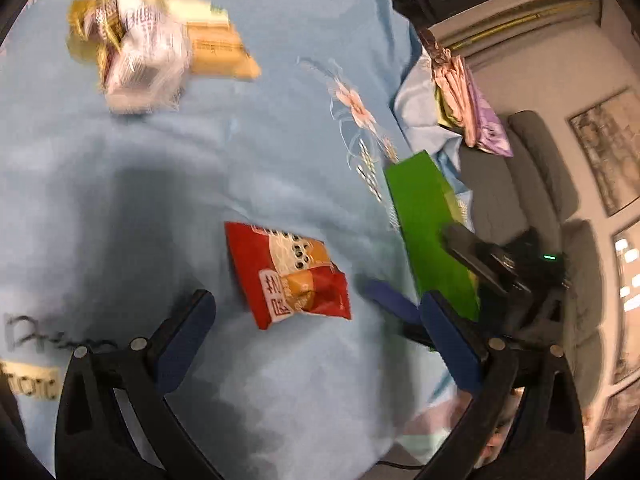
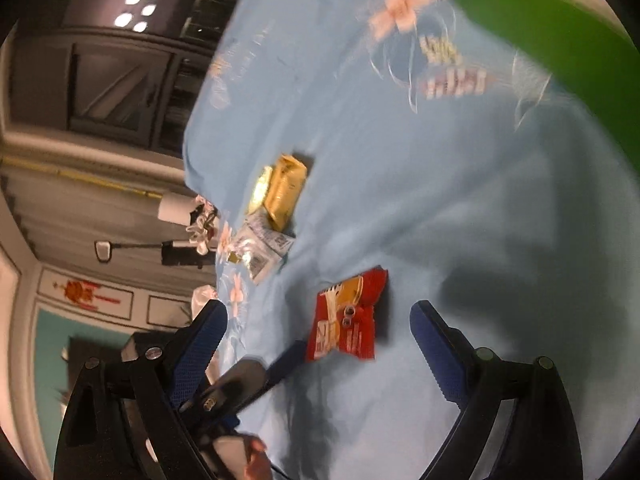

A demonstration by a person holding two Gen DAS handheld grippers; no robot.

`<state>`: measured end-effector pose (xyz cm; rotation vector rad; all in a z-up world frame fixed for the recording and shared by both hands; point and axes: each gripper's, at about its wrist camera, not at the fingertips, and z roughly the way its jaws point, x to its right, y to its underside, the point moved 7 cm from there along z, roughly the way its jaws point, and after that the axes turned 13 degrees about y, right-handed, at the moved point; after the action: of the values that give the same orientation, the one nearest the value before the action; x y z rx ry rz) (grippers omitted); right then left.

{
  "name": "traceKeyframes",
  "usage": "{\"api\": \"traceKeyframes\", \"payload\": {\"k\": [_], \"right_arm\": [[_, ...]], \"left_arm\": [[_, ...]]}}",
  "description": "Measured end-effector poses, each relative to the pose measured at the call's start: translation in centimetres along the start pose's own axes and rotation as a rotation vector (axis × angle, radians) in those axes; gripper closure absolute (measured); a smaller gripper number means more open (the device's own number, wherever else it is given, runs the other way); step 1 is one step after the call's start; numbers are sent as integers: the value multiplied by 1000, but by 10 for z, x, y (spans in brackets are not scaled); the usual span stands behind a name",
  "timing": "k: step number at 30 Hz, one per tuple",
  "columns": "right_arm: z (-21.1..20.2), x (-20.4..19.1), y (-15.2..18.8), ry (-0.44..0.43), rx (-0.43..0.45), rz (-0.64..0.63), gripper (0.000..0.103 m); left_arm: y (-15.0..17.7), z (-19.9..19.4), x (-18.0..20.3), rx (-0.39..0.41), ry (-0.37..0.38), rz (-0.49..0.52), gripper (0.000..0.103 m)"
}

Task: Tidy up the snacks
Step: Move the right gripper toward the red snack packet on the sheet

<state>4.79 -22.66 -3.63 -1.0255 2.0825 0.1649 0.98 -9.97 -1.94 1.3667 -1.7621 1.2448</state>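
Showing pink-purple packets (image 1: 472,108) only left view; both hand-held grippers (image 1: 316,336) (image 2: 320,340) spread wide, empty.

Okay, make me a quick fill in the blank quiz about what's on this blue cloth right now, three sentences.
1. The snack packet lying between the left gripper's open fingers is mostly ____.
2. The tall box standing at the cloth's edge is ____.
3. The right gripper is empty, its jaws ____.

Missing words: red; green; open
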Motion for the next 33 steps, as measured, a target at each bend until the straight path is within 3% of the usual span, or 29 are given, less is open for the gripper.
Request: {"api": "traceKeyframes", "payload": {"k": [3, 6, 11, 13, 18, 21, 29, 33], "right_arm": [[16, 7, -1, -1, -49, 46, 9], [13, 2, -6, -26, 1, 30, 9], [24, -5, 0, 67, 4, -75, 9], [24, -7, 3, 94, 32, -125, 9], [22, -5, 5, 111, 51, -146, 9], [21, -3, 3, 77, 38, -125, 10], [24, -5, 5, 99, 29, -121, 15], [26, -7, 7, 82, -8, -107, 15]], "left_arm": [[-2, -6, -1, 18, 58, -31, 1], [-2, -9, -2, 27, 74, -49, 1], [4, -1, 4, 8, -9, 75, 0], [3, 3, 4, 33, -27, 109, 0], [-3, 0, -2, 73, -21, 65, 1], [0, -3, -3, 60, 8, 86, 1], [1, -13, -9, 53, 39, 62, 10], [-1, -6, -6, 2, 82, 38, 10]]}}
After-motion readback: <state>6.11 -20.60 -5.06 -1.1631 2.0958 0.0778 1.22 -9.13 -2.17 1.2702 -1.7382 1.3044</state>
